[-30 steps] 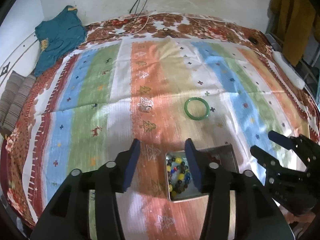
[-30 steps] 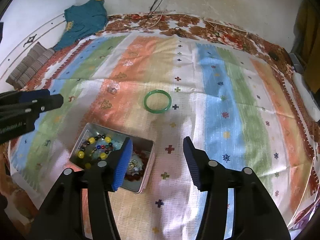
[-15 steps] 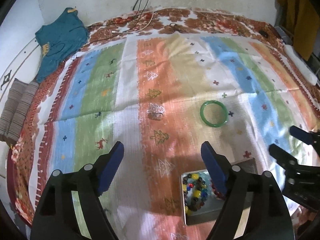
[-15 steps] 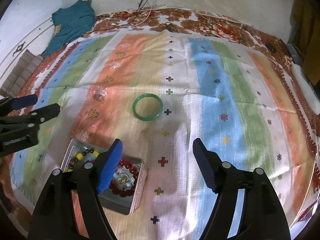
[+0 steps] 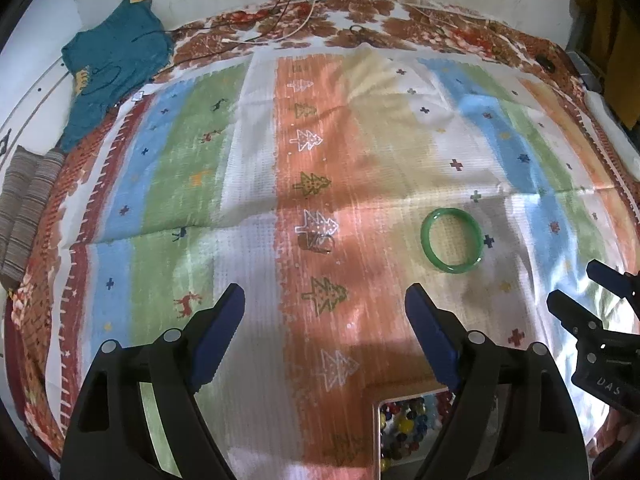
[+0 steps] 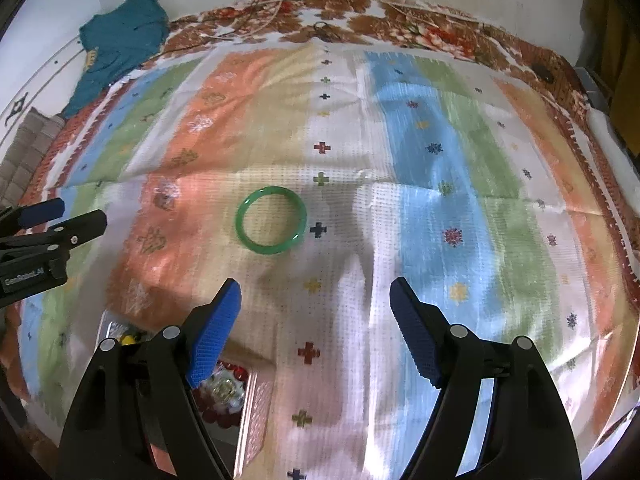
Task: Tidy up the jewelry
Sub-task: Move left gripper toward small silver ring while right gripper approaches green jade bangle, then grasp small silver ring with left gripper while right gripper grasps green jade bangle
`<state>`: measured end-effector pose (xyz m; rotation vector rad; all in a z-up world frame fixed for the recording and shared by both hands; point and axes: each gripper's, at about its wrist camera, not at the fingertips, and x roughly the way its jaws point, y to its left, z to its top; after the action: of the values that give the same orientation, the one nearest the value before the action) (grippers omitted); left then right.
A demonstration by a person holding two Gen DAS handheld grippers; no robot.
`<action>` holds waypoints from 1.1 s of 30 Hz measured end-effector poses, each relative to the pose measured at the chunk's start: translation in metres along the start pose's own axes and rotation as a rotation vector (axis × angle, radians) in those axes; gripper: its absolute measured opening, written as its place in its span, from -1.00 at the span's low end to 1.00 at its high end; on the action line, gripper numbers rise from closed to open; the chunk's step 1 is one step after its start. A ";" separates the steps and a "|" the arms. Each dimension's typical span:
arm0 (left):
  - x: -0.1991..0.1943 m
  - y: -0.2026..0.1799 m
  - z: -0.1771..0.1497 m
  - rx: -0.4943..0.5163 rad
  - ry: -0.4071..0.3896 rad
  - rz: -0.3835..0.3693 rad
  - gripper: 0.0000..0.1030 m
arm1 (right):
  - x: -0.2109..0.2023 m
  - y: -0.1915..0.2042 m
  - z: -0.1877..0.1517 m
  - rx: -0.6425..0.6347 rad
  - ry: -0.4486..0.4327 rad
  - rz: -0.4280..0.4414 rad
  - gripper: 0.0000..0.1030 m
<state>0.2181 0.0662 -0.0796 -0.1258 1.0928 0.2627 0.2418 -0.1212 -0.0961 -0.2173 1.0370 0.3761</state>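
A green bangle (image 5: 425, 240) (image 6: 240, 226) lies flat on the striped cloth (image 5: 256, 184), beyond and right of my left gripper (image 5: 324, 294) and just ahead-left of my right gripper (image 6: 315, 286). The left jaws are opening with nothing between them. The right jaws stand wide and also hold nothing. A metal tin (image 5: 376, 432) (image 6: 250, 412) of coloured beads sits low in both views, partly hidden behind the fingers. A small brownish piece (image 5: 316, 242) lies on the orange stripe. Each gripper shows at the edge of the other's view: the right gripper (image 5: 580, 292) and the left gripper (image 6: 64, 216).
A teal garment (image 5: 112, 68) lies at the back left corner, with a folded striped cloth (image 5: 24, 208) at the left edge. Cables (image 5: 288, 8) trail down the wall onto the floral bedspread (image 5: 440, 28) under the striped cloth.
Both grippers' jaws have spread much wider. Both moved forward over the cloth, so the tin slid down toward the bottom edge and the bangle came nearer.
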 end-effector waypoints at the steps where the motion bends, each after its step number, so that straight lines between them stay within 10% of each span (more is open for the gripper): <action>1: 0.002 0.000 0.001 0.001 0.004 0.001 0.58 | 0.003 0.000 0.001 -0.001 0.003 -0.003 0.49; 33: 0.104 0.010 0.036 -0.042 0.178 -0.046 0.22 | 0.081 0.010 0.041 -0.043 0.089 -0.039 0.49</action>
<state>0.2911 0.0992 -0.1554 -0.2147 1.2598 0.2360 0.3068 -0.0814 -0.1465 -0.2948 1.1112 0.3563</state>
